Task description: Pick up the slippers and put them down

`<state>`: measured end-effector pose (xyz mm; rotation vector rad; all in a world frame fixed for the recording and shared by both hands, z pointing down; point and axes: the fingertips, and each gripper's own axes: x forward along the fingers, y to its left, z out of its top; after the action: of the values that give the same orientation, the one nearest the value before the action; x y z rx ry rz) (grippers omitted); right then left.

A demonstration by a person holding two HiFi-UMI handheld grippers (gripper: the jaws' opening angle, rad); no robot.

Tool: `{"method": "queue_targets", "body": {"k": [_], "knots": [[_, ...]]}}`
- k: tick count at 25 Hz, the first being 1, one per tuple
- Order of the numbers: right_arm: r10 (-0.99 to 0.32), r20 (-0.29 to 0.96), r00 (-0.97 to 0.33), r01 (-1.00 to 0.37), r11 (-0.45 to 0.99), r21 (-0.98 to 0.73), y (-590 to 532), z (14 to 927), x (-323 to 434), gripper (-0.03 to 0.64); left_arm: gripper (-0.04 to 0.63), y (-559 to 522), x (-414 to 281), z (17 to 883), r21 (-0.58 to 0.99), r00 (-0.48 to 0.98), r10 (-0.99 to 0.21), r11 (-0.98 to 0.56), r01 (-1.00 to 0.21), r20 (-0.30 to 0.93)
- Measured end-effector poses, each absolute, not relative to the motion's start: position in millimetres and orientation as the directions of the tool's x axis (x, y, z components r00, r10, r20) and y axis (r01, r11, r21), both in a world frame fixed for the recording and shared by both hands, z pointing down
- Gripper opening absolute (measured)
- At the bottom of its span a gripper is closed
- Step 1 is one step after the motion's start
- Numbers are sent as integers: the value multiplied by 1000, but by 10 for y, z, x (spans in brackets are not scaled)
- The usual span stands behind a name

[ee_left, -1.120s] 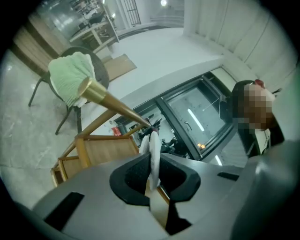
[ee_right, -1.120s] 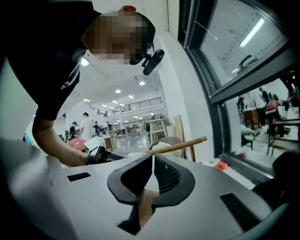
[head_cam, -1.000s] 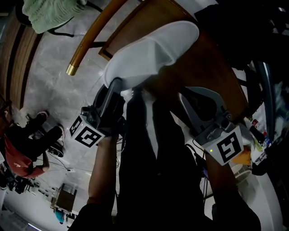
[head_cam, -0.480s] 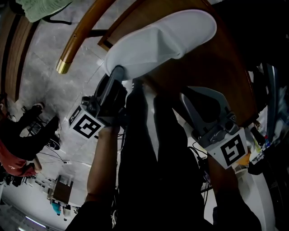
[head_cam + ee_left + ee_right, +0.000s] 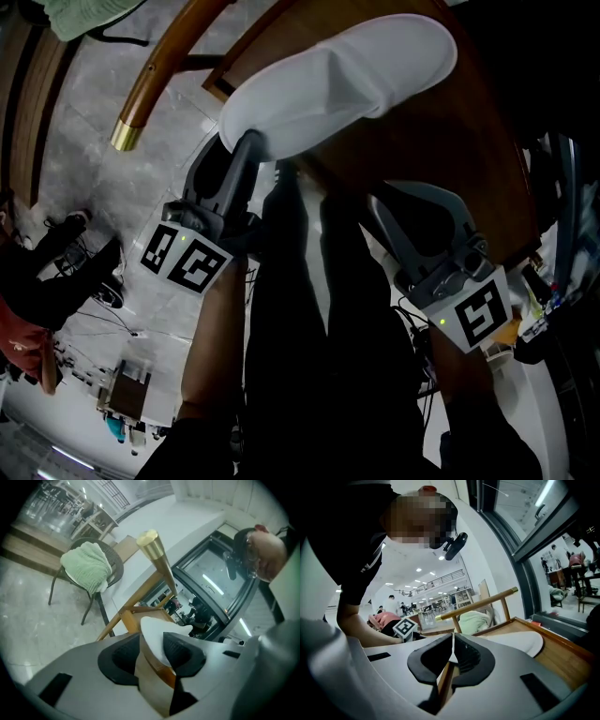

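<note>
The pale stone floor (image 5: pixel 94 187), glossy and veined with grey, fills the left of the head view. To its right lies a smooth brown wooden board (image 5: pixel 450 150); the right gripper view shows a raised rim along its edge. Its far and right parts run off into darkness.

A curved, round wooden rail (image 5: pixel 178 47) with a brass-coloured end cap (image 5: pixel 125 137) crosses above the floor on the board's left.

The white slipper (image 5: pixel 337 84) is soft matte cloth with a rounded closed toe. It lies flat on the board, toe to the far right and heel at the near left corner.

The left gripper (image 5: pixel 247 145) is grey plastic with black textured pads. Its jaws are opening around the heel: the slipper's rim stands between them, one pad just beside it and the other apart, with wood showing in the gap. The right gripper (image 5: pixel 386 208) sits at the board's near edge, apart from the slipper, with its jaws clenched together on nothing.

Far off in the left gripper view, a fluffy green cloth (image 5: pixel 86 566) drapes over a dark wicker chair (image 5: pixel 115 569).

The person's dark clothing hides the floor between the grippers, and the clutter at the near left and right edges is too small to make out
</note>
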<state>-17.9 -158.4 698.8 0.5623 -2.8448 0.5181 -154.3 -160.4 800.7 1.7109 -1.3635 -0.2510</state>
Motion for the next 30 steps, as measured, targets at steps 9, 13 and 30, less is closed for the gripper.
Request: {"method": "queue_targets", "body": {"k": [9, 13, 30], "knots": [[-359, 228, -905, -408, 885, -225, -1568, 6671, -137, 26, 155, -1573, -1664, 7795, 670, 318, -876, 7, -742, 362], [-386, 175, -906, -412, 899, -149, -1616, 6111, -171, 26, 155, -1553, -1804, 7304, 655, 294, -904, -21, -755, 310], [-406, -143, -902, -429, 879, 207, -1366, 2990, -74, 26, 35, -1378, -913, 3333, 175, 632, -768, -639, -749, -101]]}}
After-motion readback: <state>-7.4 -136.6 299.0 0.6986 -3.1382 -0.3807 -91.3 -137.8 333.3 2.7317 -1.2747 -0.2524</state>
